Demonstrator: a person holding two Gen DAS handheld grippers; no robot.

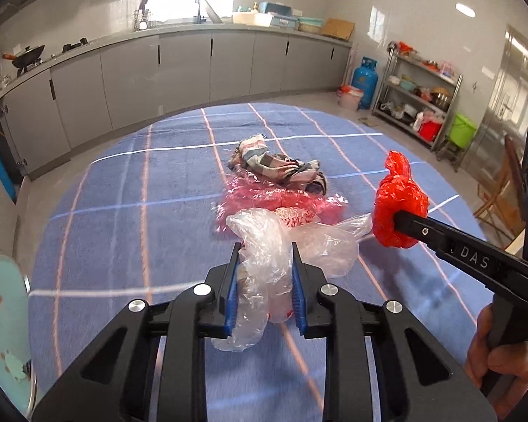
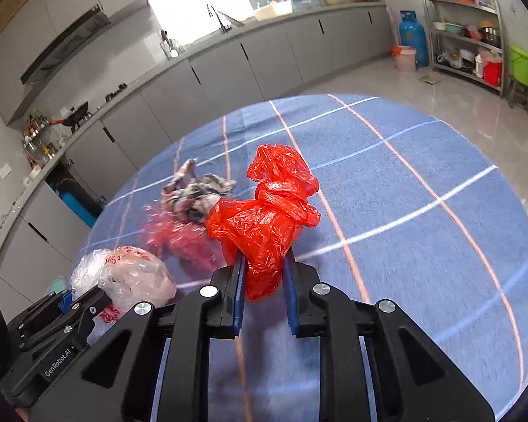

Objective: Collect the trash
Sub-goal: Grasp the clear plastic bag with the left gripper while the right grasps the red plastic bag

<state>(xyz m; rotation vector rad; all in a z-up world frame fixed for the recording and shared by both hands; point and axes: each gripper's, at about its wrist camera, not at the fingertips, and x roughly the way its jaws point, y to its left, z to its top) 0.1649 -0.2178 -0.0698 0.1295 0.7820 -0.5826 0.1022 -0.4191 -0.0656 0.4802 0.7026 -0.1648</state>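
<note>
I'm over a round table under a blue cloth (image 1: pixel 123 218) with white and orange lines, in a kitchen with grey cabinets (image 1: pixel 179 66) along the wall. A gas bottle (image 1: pixel 364 82) and steel shelves (image 1: pixel 419 95) stand across the floor. My left gripper (image 1: pixel 264 281) pinches a clear bag (image 1: pixel 264 242); my right gripper (image 2: pixel 264 292) pinches a red bag (image 2: pixel 264 218). Beyond them lie pink film (image 1: pixel 264 197) and a striped rag (image 1: pixel 278 167).
</note>
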